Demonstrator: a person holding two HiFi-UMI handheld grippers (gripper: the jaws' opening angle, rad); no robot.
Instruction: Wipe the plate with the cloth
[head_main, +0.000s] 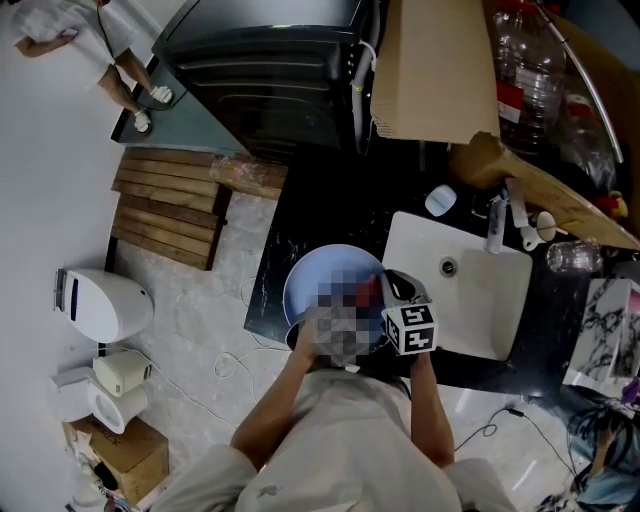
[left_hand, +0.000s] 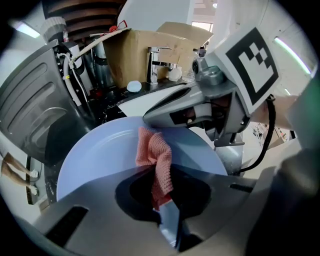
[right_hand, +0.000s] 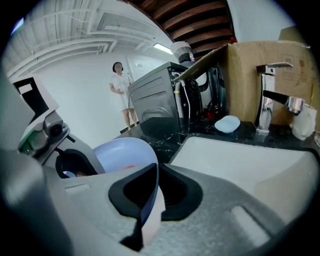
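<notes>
- Right gripper (right_hand: 147, 212) fingers pinch the plate (left_hand: 100, 155) rim, steadying it just left of the sink (head_main: 480, 300).
- Left gripper (left_hand: 166, 220) fingers are closed on the cloth (left_hand: 156, 157), draped on the plate face, probably for wiping.

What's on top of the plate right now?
A pink cloth lies on the plate's face, with its lower end between the left tool's jaws. The parts of the plate beneath the cloth and behind that tool are covered, so I cannot see them.
</notes>
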